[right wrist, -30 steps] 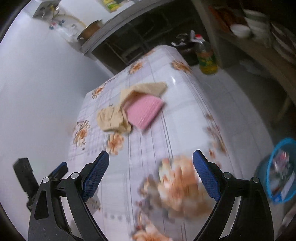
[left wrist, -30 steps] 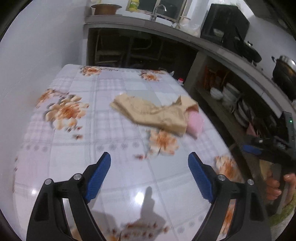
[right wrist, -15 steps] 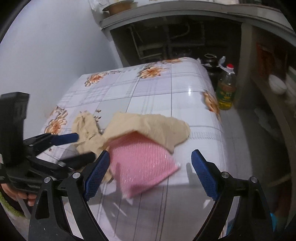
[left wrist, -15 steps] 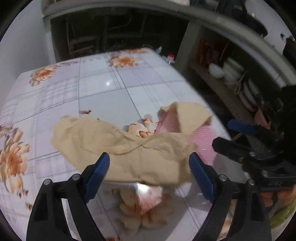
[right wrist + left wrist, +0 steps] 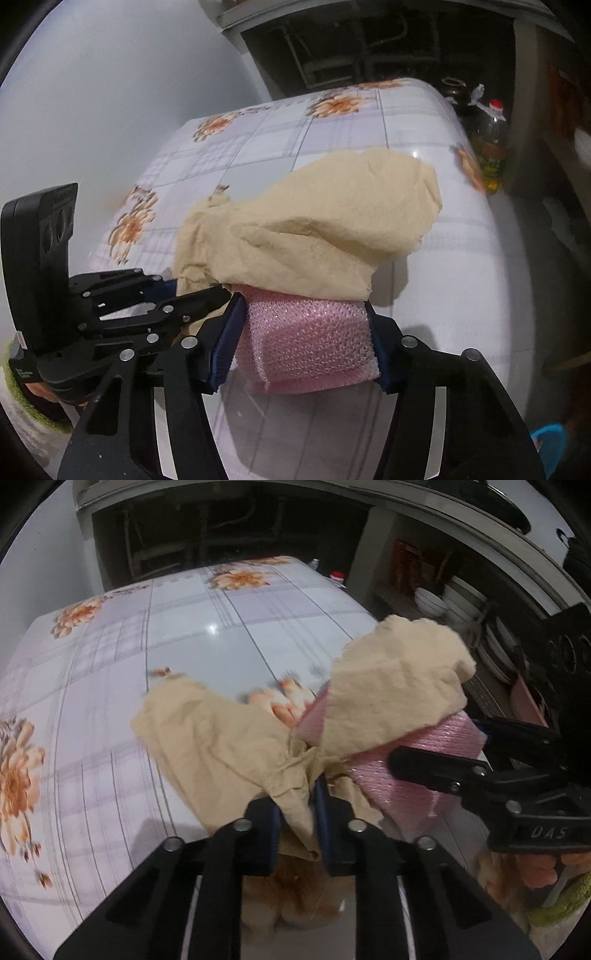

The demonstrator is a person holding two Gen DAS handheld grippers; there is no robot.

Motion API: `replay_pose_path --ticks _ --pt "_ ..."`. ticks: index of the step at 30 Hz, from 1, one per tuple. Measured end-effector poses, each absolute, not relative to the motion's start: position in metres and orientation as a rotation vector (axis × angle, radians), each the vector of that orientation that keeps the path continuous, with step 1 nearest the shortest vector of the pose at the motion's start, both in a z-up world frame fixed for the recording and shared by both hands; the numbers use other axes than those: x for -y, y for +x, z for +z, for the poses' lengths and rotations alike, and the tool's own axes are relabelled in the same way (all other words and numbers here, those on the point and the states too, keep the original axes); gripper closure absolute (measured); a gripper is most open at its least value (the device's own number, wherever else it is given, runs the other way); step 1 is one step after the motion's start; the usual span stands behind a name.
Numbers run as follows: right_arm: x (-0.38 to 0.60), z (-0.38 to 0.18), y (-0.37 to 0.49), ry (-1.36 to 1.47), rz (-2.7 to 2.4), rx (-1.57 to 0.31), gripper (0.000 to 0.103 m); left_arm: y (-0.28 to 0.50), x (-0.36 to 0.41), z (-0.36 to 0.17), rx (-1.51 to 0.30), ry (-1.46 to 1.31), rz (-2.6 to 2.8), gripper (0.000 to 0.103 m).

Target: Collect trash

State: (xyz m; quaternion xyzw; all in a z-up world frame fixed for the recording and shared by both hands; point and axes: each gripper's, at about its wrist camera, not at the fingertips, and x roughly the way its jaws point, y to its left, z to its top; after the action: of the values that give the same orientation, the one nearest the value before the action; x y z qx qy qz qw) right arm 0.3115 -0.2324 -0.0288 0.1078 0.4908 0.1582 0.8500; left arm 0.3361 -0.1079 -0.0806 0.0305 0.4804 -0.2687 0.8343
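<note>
1. Now both tongs have come in from hovering spread above the table point(image 5: 110, 709) and are closing: the left tongs point(image 5: 295, 812) pinch a fold of the beige paper point(image 5: 221, 746), the right tongs point(image 5: 303, 332) squeeze the pink mesh sponge point(image 5: 306, 339).
2. Both bits of trash look secured, so I judge lifting comes next, toward the blue bin point(image 5: 550, 446) by the table's corner.
3. The paper lies crumpled on the table, its long axis running left to right across the left view, one end draped over the sponge.
4. The sponge's long side spans the right tongs' jaws.
</note>
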Motion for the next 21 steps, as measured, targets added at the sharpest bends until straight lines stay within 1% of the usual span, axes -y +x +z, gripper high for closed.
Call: replay_pose_path --ticks 4,9,13,16,18,19,21 --pt "0.230 -0.027 0.279 0.261 0.323 -1.053 0.047 0.300 0.093 -0.082 -1.036 0.044 -0.610 0.092" --pt "0.231 -0.021 0.214 0.282 0.281 -1.080 0.048 0.248 0.053 -0.088 -1.073 -0.061 -0.667 0.097" --pt "0.240 -0.019 0.171 0.340 0.235 -1.092 0.045 0.211 0.011 -0.090 -1.083 -0.288 -0.730 0.098" --pt "0.246 -0.013 0.148 0.354 0.188 -1.063 0.041 0.193 -0.015 -0.091 -1.058 -0.474 -0.785 0.098" --pt "0.250 -0.004 0.135 0.378 0.158 -1.021 0.041 0.185 -0.026 -0.091 -1.040 -0.566 -0.821 0.098" --pt "0.249 -0.001 0.130 0.390 0.152 -1.003 0.040 0.182 -0.030 -0.092 -1.035 -0.599 -0.836 0.098" --pt "0.248 0.009 0.123 0.428 0.158 -0.953 0.040 0.176 -0.034 -0.095 -1.036 -0.581 -0.823 0.098"
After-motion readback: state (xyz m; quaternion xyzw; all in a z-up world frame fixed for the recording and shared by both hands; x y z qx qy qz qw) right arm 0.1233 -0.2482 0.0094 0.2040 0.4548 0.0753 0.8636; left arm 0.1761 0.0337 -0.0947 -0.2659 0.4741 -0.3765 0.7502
